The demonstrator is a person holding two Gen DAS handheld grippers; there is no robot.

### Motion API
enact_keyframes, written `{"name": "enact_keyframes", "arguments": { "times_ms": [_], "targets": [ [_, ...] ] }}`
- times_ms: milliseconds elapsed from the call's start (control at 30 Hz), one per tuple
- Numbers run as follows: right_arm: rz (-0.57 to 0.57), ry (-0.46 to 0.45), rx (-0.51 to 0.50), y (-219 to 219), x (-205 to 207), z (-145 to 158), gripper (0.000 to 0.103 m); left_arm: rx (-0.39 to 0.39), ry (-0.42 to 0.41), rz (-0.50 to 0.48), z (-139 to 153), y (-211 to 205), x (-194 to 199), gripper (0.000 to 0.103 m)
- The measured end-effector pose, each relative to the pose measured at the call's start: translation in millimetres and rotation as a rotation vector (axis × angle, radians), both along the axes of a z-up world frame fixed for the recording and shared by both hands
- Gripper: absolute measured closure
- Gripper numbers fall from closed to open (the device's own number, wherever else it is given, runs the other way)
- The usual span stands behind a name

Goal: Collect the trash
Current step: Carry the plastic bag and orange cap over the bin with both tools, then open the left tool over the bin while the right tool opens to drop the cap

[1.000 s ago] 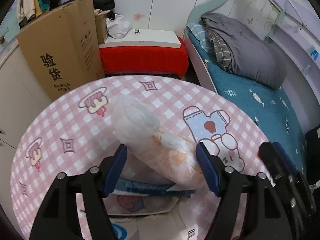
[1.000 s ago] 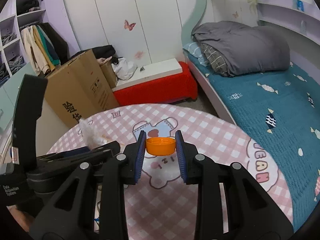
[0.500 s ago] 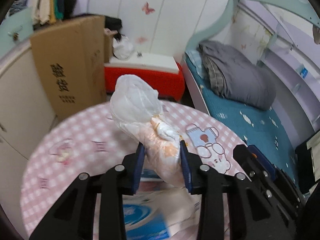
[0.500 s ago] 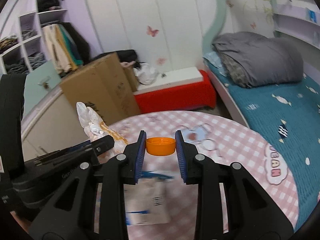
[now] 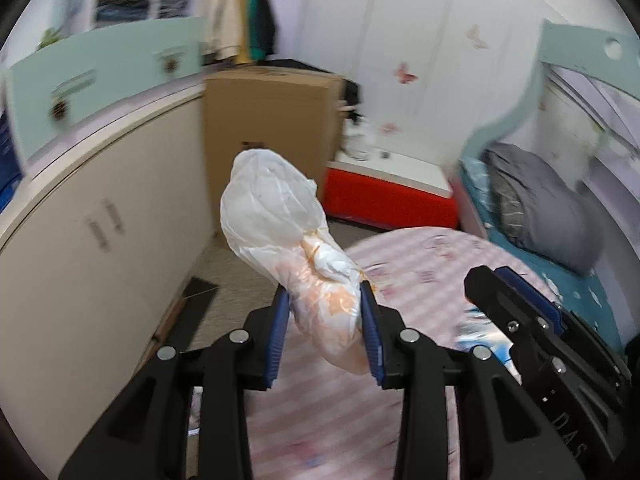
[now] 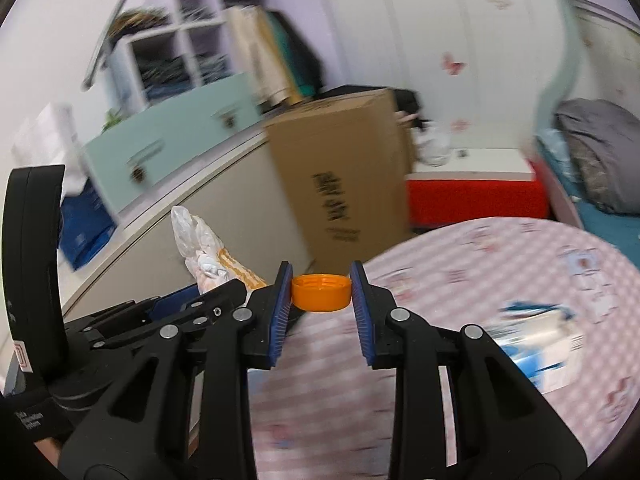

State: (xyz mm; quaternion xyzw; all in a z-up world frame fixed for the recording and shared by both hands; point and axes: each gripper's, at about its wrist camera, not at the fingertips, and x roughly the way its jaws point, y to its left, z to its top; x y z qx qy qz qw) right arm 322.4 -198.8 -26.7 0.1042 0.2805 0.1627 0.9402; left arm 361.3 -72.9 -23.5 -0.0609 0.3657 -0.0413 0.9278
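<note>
You are carrying two pieces of trash, one in each gripper. The first is a crumpled plastic bag (image 5: 298,256), white at the top and orange-stained lower down; your left gripper (image 5: 324,328) has its two blue pads pressed into the bag's lower half, so the bag stands up out of the jaws, above the edge of the round pink checked table (image 5: 420,280). The second is a single orange bottle cap (image 6: 321,293), clamped squarely between the pads of your right gripper (image 6: 321,300), also above that table's edge.

On the table one blue and white packet (image 6: 544,340) lies flat, to the right of the cap; blur hides its print. Beyond the table's far edge stands one cardboard box (image 6: 344,168) against a long beige cabinet (image 5: 100,232), with a red bench (image 5: 388,200) and a bed carrying a grey quilt (image 5: 548,212) further right. Nothing stands between the grippers and the floor (image 5: 236,280) left of the table.

A second ago the bag lay on the table inside wide-open left fingers; they have since closed on it and lifted it. The cap was already gripped then. Both views have swung left, off the tabletop towards the cabinet.
</note>
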Motion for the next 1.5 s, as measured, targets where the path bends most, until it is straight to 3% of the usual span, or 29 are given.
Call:
{"name": "enact_keyframes", "arguments": {
  "times_ms": [133, 367, 633, 700, 767, 1067, 1500],
  "targets": [
    [0.088, 0.039, -0.004, 63.9, 1.0, -10.4, 0.074, -0.014, 0.021, 0.073, -10.9, 69.4, -18.2, 0.069],
    [0.183, 0.101, -0.047, 165.0, 7.3, -48.2, 0.074, -0.034, 0.127, 0.206, -59.4, 182.7, -33.6, 0.068],
    [0.218, 0.176, -0.088, 225.1, 21.7, -93.8, 0.074, -0.092, 0.263, 0.311, -123.1, 258.4, -20.1, 0.059],
    [0.218, 0.193, -0.086, 230.9, 25.6, -101.1, 0.074, -0.099, 0.3, 0.322, -137.3, 267.3, -14.8, 0.047],
    [0.221, 0.21, -0.085, 235.5, 29.0, -106.5, 0.074, -0.103, 0.324, 0.344, -147.6, 275.1, -12.0, 0.044],
    [0.236, 0.231, -0.094, 247.7, 29.5, -114.4, 0.074, -0.137, 0.332, 0.388, -158.8, 299.3, -14.2, 0.042],
    [0.27, 0.223, -0.099, 268.7, 31.8, -112.0, 0.073, -0.17, 0.309, 0.431, -152.1, 318.7, -27.7, 0.041]
  ]
}}
